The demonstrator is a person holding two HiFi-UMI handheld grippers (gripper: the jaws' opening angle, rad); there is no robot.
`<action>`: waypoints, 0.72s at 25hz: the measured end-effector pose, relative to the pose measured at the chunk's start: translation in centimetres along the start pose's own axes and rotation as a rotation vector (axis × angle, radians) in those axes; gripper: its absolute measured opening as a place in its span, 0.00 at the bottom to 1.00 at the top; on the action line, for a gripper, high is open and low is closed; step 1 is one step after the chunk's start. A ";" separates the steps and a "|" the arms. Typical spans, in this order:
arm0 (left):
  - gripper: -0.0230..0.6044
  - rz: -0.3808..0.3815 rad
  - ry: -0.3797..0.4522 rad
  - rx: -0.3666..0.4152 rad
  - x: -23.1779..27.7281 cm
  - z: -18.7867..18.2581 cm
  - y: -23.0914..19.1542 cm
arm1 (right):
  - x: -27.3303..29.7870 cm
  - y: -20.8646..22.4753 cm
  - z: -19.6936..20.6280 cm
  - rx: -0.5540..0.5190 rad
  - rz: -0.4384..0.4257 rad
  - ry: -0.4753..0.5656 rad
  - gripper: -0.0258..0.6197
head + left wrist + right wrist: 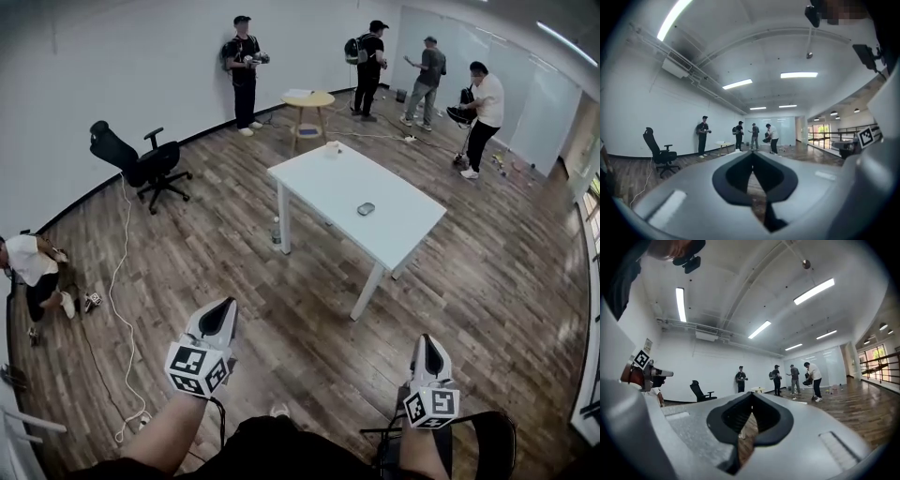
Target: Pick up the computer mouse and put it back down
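A dark computer mouse (366, 208) lies on the white table (328, 183) in the middle of the room, toward its right side. Both grippers are held level, well short of the table, near the bottom of the head view. My left gripper (225, 307) has its jaws closed together with nothing between them, as the left gripper view (752, 154) also shows. My right gripper (427, 345) is likewise shut and empty, its tips meeting in the right gripper view (751, 396). The mouse is hidden in both gripper views.
A black office chair (141, 159) stands at the left wall, and a round wooden side table (307, 101) at the back. Several people stand at the far wall; another crouches at the left (33, 267). A white cable (117, 309) runs across the wooden floor. A bottle (275, 232) sits by a table leg.
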State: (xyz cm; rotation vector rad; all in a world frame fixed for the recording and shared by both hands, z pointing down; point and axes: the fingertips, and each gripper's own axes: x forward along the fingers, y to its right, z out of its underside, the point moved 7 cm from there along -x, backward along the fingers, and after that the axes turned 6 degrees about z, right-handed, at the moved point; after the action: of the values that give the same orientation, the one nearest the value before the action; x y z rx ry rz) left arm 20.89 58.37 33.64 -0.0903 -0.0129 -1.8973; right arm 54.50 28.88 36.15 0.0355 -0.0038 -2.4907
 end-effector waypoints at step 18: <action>0.05 0.039 0.008 0.008 14.0 -1.3 -9.5 | 16.0 -3.0 2.7 -0.028 -0.034 -0.014 0.04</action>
State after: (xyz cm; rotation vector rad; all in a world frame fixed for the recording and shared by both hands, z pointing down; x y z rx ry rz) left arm 7.34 48.18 33.63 -0.0773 -0.0132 -1.8582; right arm 39.89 21.56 38.42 0.0061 0.0265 -2.5242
